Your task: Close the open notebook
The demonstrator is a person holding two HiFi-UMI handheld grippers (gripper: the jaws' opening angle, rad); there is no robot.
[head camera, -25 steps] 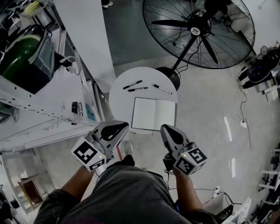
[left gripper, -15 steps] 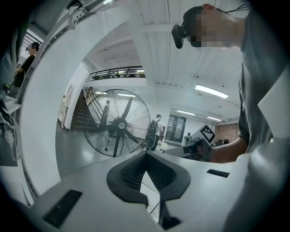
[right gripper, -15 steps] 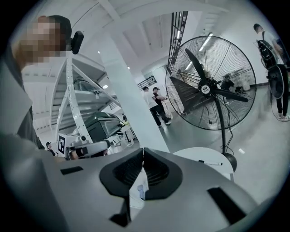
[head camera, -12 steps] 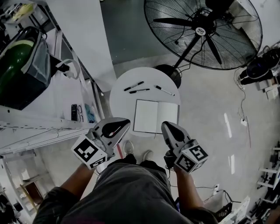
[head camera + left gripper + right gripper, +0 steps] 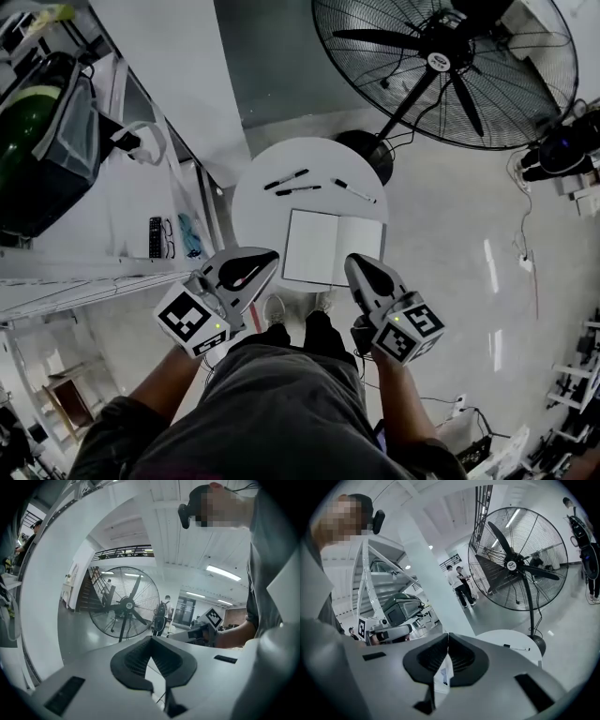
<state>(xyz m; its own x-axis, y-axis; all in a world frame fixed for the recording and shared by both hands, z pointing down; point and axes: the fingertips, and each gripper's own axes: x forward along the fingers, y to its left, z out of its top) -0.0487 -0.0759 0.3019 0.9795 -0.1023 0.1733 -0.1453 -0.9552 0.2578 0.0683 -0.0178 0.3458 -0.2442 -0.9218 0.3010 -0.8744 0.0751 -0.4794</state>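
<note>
The open notebook [image 5: 333, 247] lies flat on the near half of the round white counter [image 5: 264, 216], just beyond and between the 2 grippers. The left gripper [image 5: 270, 258] hangs by its near left corner and the right gripper [image 5: 352, 262] by its near right corner; neither touches it. Both grippers have their jaws pressed together on nothing. 3 pens [image 5: 296, 190] lie farther back. Only the head view shows the whole notebook. The right gripper view catches the counter's edge and 1 pen, the left gripper view mainly the fan [image 5: 124, 604]. Compared with 1 second ago, both grippers have edged toward the notebook, which is open as before.
</note>
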